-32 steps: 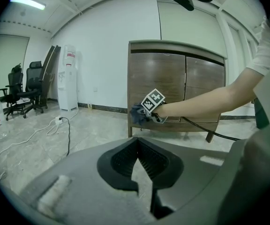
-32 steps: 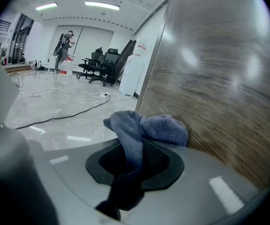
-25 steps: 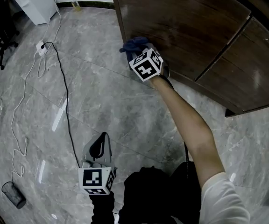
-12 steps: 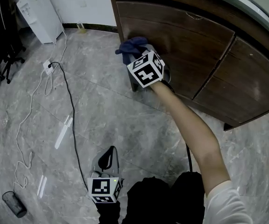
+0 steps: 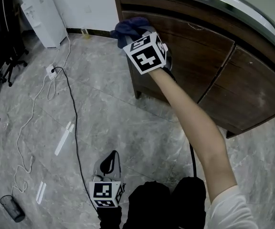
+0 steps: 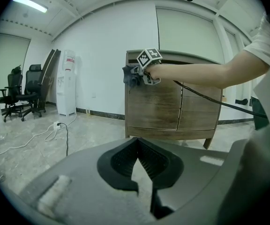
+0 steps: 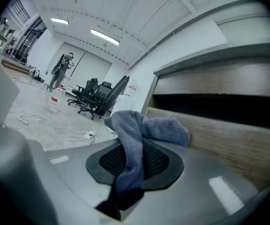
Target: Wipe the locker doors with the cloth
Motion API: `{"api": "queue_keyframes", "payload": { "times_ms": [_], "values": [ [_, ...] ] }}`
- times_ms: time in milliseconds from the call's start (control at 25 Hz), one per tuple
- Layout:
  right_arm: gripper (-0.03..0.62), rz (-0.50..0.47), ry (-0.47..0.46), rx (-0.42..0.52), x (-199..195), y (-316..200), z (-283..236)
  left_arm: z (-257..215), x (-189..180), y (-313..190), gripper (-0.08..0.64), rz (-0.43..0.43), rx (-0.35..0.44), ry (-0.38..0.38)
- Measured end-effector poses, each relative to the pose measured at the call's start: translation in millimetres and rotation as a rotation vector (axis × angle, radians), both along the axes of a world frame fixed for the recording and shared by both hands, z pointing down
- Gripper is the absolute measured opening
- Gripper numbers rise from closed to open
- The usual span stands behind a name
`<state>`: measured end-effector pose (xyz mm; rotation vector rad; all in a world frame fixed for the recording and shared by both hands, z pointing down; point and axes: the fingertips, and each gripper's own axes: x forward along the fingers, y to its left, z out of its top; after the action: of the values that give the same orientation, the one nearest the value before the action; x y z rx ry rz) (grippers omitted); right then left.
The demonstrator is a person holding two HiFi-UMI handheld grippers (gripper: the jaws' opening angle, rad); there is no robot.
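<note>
Up high, the right gripper [image 5: 138, 34] pinches a soft, nubby blue cloth [image 7: 142, 128] in its fingers at the dark wood-grain locker door [image 5: 197, 56]. The left gripper [image 6: 142, 162] keeps its ribbed fingers together, empty.

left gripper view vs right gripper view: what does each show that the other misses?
Left gripper view only: the whole locker front with both doors, the arm stretched to its upper left corner, the water dispenser, and the left tool shut with nothing in it.
Right gripper view only: the right tool shut on the cloth, the dark gap under the locker's top, and a person standing far off.
Both: the cloth at the wood, the office chairs, the white cable on the floor.
</note>
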<state>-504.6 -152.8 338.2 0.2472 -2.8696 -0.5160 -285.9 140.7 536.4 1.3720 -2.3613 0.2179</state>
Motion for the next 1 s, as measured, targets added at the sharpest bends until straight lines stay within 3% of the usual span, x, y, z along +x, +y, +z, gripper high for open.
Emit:
{"api": "queue_keyframes", "payload": {
  "times_ms": [280, 480, 680, 840, 1000],
  "values": [
    [0.091, -0.009, -0.055, 0.007, 5, 0, -31, -7, 1, -6, 0.000, 0.002, 0.007, -0.009],
    [0.091, -0.085, -0.126, -0.010, 34, 21, -46, -9, 0, -14, 0.000, 0.010, 0.013, -0.027],
    [0.091, -0.141, -0.149, 0.001, 89, 26, -47, -37, 4, -29, 0.000, -0.044, 0.058, -0.119],
    [0.091, -0.151, -0.108, -0.035, 145, 10, -32, -81, 22, -43, 0.000, -0.059, 0.061, -0.157],
    [0.091, -0.067, -0.055, -0.101, 223, -8, -39, -156, 53, -67, 0.000, 0.001, 0.020, -0.154]
  ]
}}
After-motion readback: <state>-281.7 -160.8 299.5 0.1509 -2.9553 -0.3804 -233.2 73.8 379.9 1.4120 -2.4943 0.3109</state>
